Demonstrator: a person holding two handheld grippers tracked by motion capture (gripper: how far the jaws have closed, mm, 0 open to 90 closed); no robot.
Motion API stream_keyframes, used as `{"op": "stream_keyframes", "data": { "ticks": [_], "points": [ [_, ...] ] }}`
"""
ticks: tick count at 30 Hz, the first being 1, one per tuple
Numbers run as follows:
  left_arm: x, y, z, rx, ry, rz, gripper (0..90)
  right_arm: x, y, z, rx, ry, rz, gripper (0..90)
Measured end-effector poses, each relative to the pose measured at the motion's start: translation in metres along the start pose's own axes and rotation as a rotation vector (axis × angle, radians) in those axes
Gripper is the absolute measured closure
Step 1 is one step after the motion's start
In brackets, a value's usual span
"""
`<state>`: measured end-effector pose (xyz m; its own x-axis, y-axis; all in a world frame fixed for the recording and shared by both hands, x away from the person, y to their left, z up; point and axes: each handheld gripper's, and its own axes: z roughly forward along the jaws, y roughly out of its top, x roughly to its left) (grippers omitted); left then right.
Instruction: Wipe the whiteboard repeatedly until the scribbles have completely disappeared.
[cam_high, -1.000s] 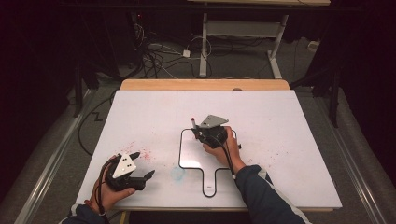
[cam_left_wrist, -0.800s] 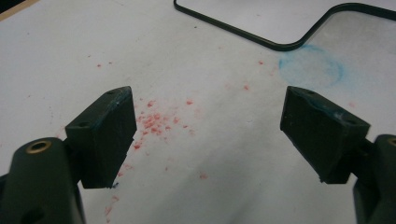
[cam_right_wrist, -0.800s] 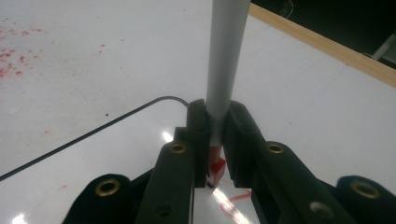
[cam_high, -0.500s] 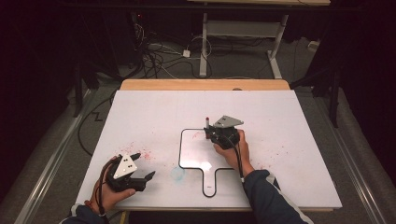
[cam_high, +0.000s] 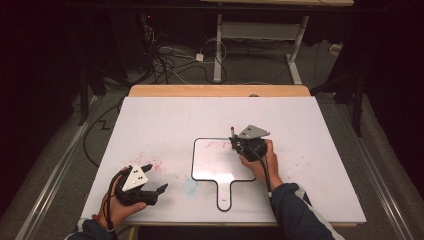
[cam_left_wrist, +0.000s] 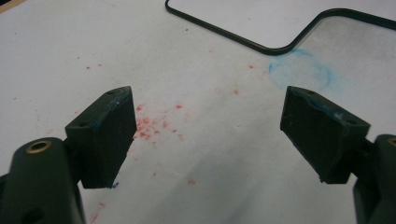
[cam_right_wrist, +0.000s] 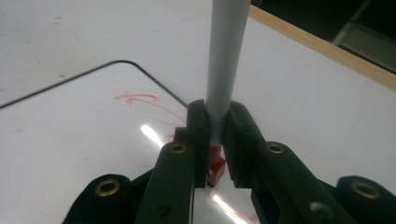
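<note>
A small whiteboard with a black rim and a handle (cam_high: 215, 165) lies flat on the white table, handle toward me. My right gripper (cam_high: 234, 142) stands over its upper right corner, shut on a grey marker (cam_right_wrist: 224, 65) with a red tip (cam_right_wrist: 215, 164). The marker stands upright, tip down on the board (cam_right_wrist: 70, 140), beside red strokes (cam_right_wrist: 140, 99). My left gripper (cam_high: 152, 180) rests low at the table's near left corner, open, nothing between its pads (cam_left_wrist: 108, 135). The board's rim (cam_left_wrist: 261, 45) curves past ahead of it.
Red specks (cam_left_wrist: 154, 123) and a faint blue ring (cam_left_wrist: 301, 70) mark the white table sheet (cam_high: 165, 125). A wooden edge (cam_high: 220, 90) runs along the far side. Cables and table legs (cam_high: 218, 45) lie on the dark floor beyond.
My right gripper has slid with the marker to the right across the top of the whiteboard. The left gripper has stayed in place.
</note>
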<state>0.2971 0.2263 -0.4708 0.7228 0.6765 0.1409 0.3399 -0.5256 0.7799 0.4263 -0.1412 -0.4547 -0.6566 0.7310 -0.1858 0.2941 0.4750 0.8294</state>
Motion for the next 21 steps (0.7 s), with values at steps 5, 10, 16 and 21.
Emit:
{"op": "stream_keyframes", "data": {
  "ticks": [5,10,16,21],
  "points": [
    [0.0,0.0,0.001,0.007,-0.003,0.001,17.3,-0.015,-0.011,-0.01,-0.017,0.023,0.087,82.1],
    [-0.002,0.001,0.002,0.009,-0.002,0.012,17.3,-0.011,-0.013,-0.017,-0.003,0.001,0.024,82.2],
    [-0.002,0.001,0.003,0.011,-0.006,0.012,17.3,-0.019,-0.018,-0.021,0.0,-0.042,0.061,82.1],
    [-0.002,0.002,0.003,0.01,-0.009,0.015,17.4,-0.008,-0.015,-0.017,-0.021,0.003,0.025,82.1]
  ]
}}
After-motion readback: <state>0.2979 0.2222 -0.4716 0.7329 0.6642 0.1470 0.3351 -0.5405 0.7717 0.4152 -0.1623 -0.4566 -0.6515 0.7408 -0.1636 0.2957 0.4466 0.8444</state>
